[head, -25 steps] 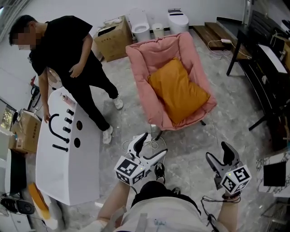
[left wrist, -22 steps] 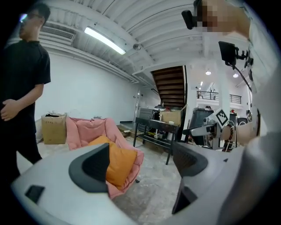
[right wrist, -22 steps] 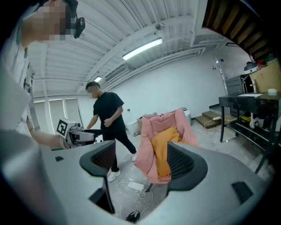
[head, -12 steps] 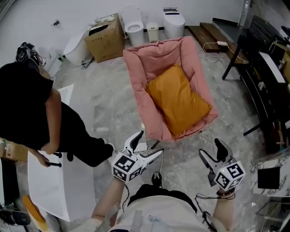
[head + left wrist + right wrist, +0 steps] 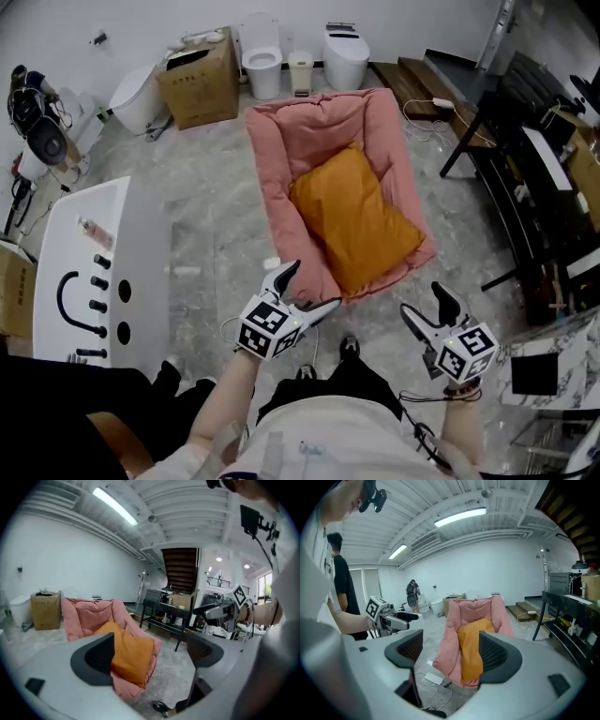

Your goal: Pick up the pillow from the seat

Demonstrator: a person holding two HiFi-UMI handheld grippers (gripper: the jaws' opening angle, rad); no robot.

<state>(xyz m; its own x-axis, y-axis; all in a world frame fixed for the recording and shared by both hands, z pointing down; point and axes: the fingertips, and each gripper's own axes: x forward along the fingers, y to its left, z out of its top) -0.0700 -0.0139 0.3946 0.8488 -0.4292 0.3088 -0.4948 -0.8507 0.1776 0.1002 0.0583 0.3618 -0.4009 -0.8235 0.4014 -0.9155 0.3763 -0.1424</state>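
Nothing done yet: pillow (image 5: 354, 217) lies in pink seat (image 5: 281, 150), untouched. My L gripper (image 5: 307, 289) by seat's front edge, jaws spread, just been opening, nothing betw them. R gripper (image 5: 427, 305) spread too, empty, short of seat. Left: reach in, pinch pillow, lift.

Head view looks steeply down; left gripper view and right gripper view look low and forward; all share the chair (image 5: 270, 173).

Cardboard box (image 5: 199, 80), white toilet (image 5: 262, 64), white washbasin (image 5: 141, 281), black rack (image 5: 514, 105)
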